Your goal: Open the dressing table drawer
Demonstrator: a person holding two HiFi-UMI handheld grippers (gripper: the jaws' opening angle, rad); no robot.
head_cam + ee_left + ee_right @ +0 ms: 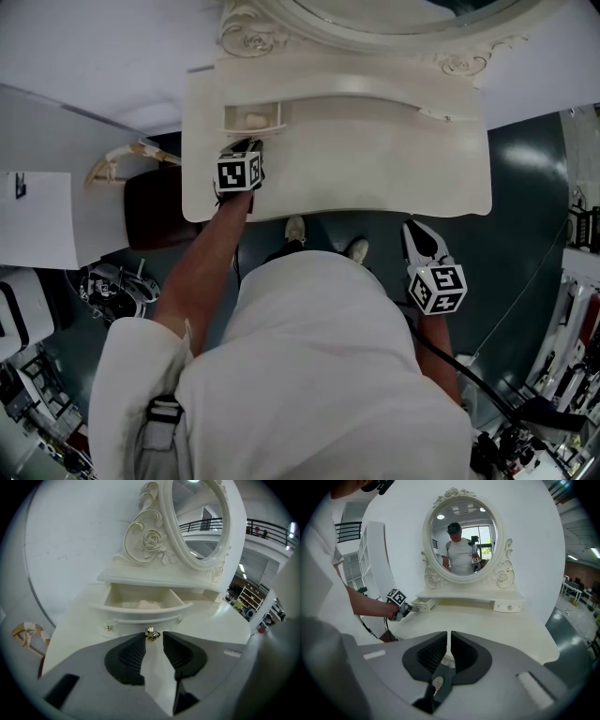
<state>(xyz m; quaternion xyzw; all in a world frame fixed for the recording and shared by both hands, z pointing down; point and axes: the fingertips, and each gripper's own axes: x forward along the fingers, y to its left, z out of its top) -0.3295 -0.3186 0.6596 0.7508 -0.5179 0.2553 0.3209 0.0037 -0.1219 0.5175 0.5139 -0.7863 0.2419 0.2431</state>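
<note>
The drawer (140,616) stands pulled out under the mirror shelf, at the left of the bench (220,620); its brass knob (151,633) sits between the tips of the left hand-held gripper (154,639), whose jaws are spread and not pinching it; to draw it further, close squarely on the knob and pull straight, without lifting; the right hand-held gripper (449,635), jaws nearly together on nothing, hangs off the bench's front edge.

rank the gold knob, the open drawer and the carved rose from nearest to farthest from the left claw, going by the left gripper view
1. gold knob, right at the tips of the left claw
2. open drawer, just behind the knob
3. carved rose, higher up at the back
</note>
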